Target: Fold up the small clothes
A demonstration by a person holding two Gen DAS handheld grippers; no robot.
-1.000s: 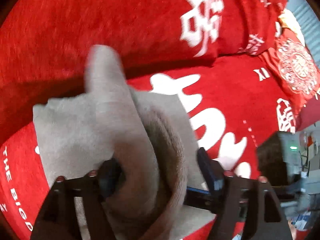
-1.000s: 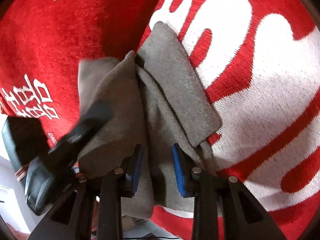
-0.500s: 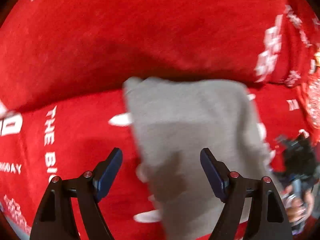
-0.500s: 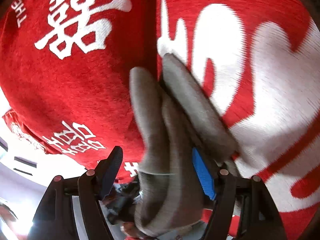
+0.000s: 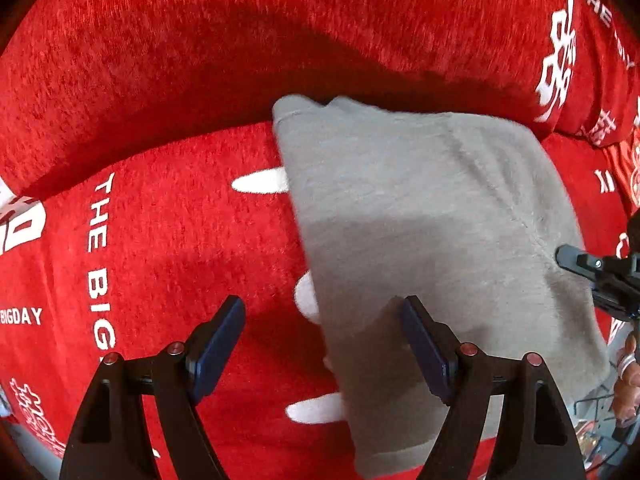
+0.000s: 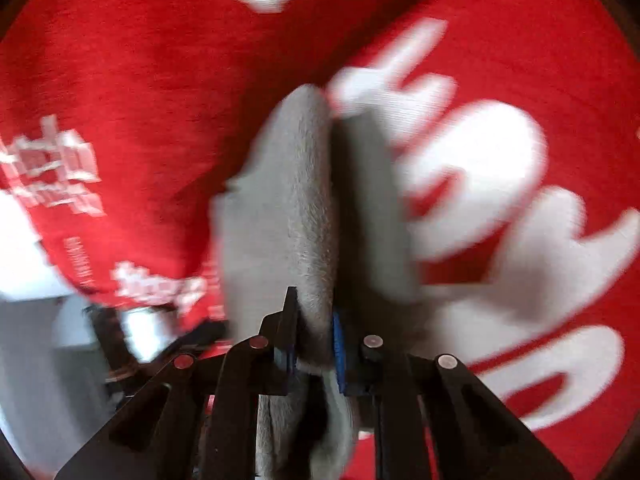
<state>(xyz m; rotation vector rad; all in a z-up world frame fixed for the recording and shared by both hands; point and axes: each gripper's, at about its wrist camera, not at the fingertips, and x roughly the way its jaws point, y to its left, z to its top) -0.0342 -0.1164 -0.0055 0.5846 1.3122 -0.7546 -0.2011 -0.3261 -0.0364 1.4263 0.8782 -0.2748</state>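
Note:
A small grey garment [image 5: 420,232] lies folded flat on the red cover [image 5: 160,240] in the left wrist view. My left gripper [image 5: 324,344] is open and empty, its right finger over the garment's near left edge. My right gripper [image 6: 314,344] is shut on a fold of the grey garment [image 6: 288,208], which stands up on edge between its fingers; that view is blurred. The right gripper also shows at the right edge of the left wrist view [image 5: 600,276], at the garment's right side.
The red cover with white lettering [image 6: 500,184] spreads over a raised cushion behind [image 5: 280,32]. A red patterned item [image 5: 634,176] lies at the far right. The floor and some dark objects [image 6: 120,328] show past the cover's edge on the left.
My left gripper let go of the grey garment and drew back open. The garment now lies flatter. My right gripper opened, then closed on a fold of it.

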